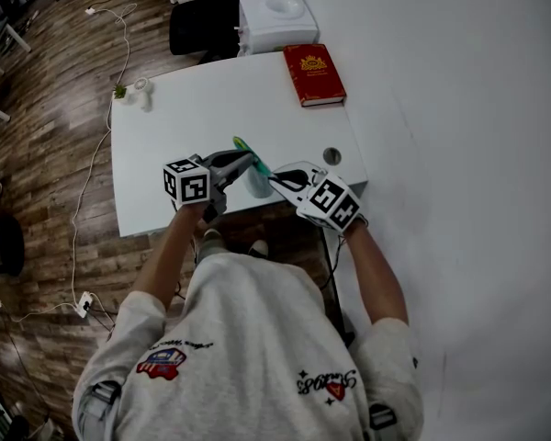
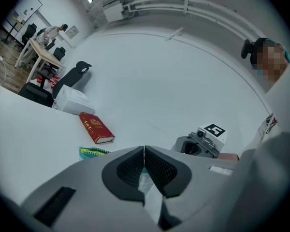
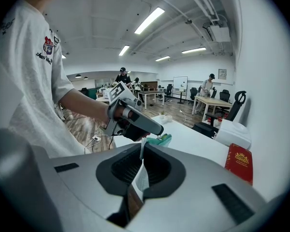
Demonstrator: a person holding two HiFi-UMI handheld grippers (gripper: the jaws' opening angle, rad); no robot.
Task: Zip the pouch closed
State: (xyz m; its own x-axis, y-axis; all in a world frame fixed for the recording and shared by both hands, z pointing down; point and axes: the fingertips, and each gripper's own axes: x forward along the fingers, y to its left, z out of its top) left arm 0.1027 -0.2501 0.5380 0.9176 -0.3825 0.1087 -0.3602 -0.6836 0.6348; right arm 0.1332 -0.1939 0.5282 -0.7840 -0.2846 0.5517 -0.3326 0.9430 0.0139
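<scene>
The person stands at the near edge of a white rectangular surface (image 1: 193, 108) and holds a pale, thin-walled pouch (image 1: 258, 184) with a teal-green edge up in the air between the two tools. The pouch is off the surface, just above its near edge.

The left claw (image 1: 246, 163) is clenched on the pouch. In the left gripper view its dark ribbed pads meet (image 2: 144, 154), with a thin pale sheet of the pouch (image 2: 146, 181) pinched between them, and a bit of the teal-green edge shows out to the left.

The right claw (image 1: 280, 182) is clenched on the pouch as well. In the right gripper view its pads close (image 3: 141, 151) on a pale fold of the pouch (image 3: 141, 175) that runs straight up the middle. From there the teal-green part sits just past the tips, right against the end of the left claw.

The two claws face each other, tips near together, with the pouch hanging down between them.

Farther back on the surface lie a red hardback book with a gold crest (image 1: 314, 73) and a white boxy case (image 1: 277, 21). A small white cup (image 1: 143, 88) stands at the far left corner.
</scene>
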